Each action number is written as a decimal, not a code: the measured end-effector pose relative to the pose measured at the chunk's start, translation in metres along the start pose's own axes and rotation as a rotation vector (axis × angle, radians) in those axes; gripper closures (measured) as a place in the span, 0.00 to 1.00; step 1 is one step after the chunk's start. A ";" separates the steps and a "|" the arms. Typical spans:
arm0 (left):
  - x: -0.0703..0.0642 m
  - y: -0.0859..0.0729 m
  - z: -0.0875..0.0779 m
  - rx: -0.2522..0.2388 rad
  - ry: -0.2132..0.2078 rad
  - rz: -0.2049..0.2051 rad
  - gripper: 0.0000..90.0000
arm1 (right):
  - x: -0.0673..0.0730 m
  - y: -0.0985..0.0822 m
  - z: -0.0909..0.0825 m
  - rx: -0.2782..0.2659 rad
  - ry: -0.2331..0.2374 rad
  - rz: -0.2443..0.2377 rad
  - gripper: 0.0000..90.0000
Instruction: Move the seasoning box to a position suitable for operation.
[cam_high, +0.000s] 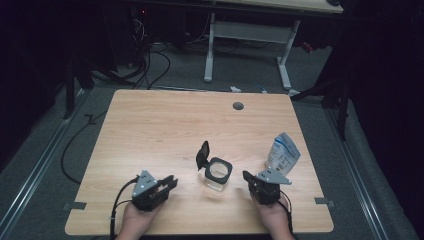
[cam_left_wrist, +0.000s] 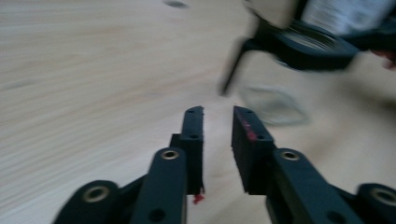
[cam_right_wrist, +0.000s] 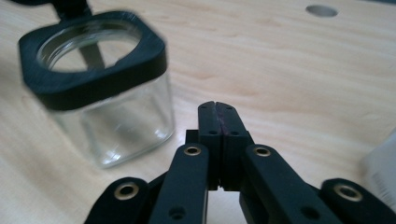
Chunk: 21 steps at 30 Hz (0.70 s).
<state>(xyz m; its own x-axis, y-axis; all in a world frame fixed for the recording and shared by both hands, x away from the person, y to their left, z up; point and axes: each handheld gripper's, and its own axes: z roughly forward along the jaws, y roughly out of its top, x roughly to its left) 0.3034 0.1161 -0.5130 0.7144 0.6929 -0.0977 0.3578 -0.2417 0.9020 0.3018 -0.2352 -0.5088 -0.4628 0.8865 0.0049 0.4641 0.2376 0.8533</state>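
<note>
A clear square glass jar (cam_high: 218, 172) with a black rim stands near the table's middle front, its black flip lid (cam_high: 202, 154) tilted up at its left. It is empty in the right gripper view (cam_right_wrist: 100, 84) and blurred in the left gripper view (cam_left_wrist: 299, 51). My left gripper (cam_high: 170, 182) lies left of the jar and points at it; its jaws (cam_left_wrist: 218, 114) stand a narrow gap apart with nothing between them. My right gripper (cam_high: 246, 176) sits just right of the jar, its jaws (cam_right_wrist: 217, 108) pressed together and empty.
A white and blue pouch (cam_high: 282, 152) stands upright behind my right gripper, near the right edge of the wooden table (cam_high: 165, 125). A round cable hole (cam_high: 238, 105) lies at the far side. Cables and a desk frame (cam_high: 247, 47) are on the floor beyond.
</note>
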 end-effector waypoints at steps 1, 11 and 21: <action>-0.005 0.001 0.004 0.001 0.005 0.015 0.94 | 0.003 -0.003 0.001 0.005 0.001 -0.003 1.00; -0.014 0.022 0.074 0.049 -0.010 -0.026 1.00 | 0.022 -0.012 0.004 -0.009 0.048 -0.019 0.99; -0.007 0.033 0.087 0.045 0.034 -0.049 1.00 | 0.018 -0.012 0.003 -0.031 0.062 -0.012 0.96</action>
<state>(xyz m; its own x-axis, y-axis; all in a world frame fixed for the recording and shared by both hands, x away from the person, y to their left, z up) 0.3624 0.0442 -0.5188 0.6752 0.7268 -0.1261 0.4186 -0.2368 0.8767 0.2902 -0.2209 -0.5202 -0.5150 0.8568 0.0259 0.4351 0.2352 0.8691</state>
